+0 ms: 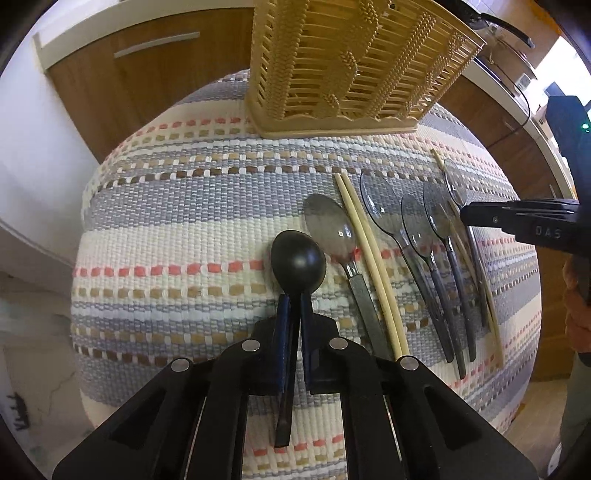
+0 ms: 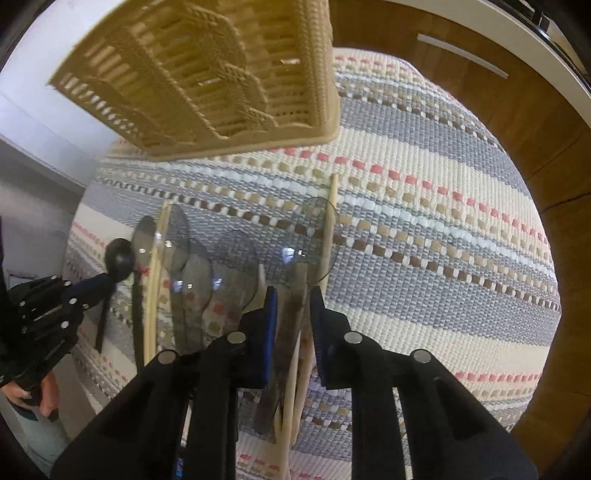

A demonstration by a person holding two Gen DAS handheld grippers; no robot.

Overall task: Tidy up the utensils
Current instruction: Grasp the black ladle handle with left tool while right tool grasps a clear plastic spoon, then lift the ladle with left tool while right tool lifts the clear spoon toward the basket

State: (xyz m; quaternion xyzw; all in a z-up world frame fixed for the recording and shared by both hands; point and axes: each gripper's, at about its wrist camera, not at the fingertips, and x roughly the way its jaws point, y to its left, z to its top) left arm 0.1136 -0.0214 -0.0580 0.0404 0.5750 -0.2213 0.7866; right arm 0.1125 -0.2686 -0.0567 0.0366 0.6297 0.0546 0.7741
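A black spoon lies at the left end of a row of utensils on the striped woven mat. My left gripper is shut on its handle just below the bowl. To the right lie a metal spoon, a pair of chopsticks and several clear grey spoons. My right gripper points down over the rightmost clear spoon and a single chopstick. Both pass between its narrowly parted fingers, and I see no pad pressing on them. The beige wicker holder stands behind the row.
Wooden cabinet doors with white tops surround the mat-covered surface. A pan sits on the counter at the far right. A person's hand holds the left gripper at the mat's left edge.
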